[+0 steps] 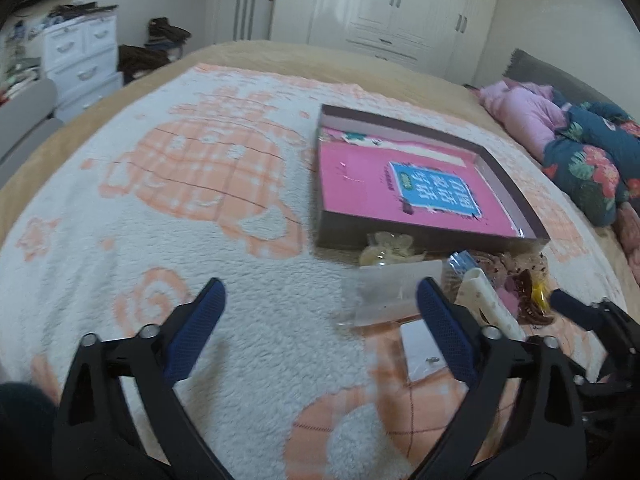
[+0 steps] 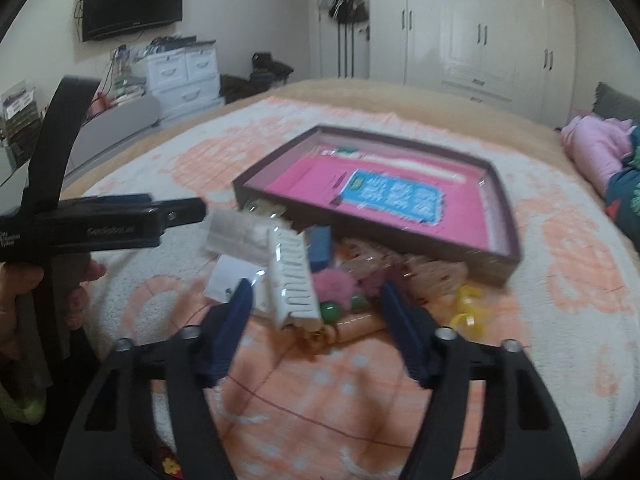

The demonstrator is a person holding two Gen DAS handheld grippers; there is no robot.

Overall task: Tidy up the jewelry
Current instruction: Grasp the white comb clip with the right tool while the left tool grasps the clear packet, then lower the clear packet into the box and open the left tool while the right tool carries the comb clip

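task barely begun. jewelry pile [image 2: 360,280] w/ white comb clip [image 2: 294,280] lies loose on blanket [image 1: 260,300], just beside near edge of tray [image 2: 496,264]; tray holds only a pink book [image 2: 316,180]. left gripper [image 1: 320,312] agape, empty; right gripper [image 2: 316,308] agape over pile, nothing gripped.

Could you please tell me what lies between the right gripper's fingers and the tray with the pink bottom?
In the right wrist view, a heap of hair accessories lies between the right gripper and the tray: a white comb clip, a pink pompom, green beads.
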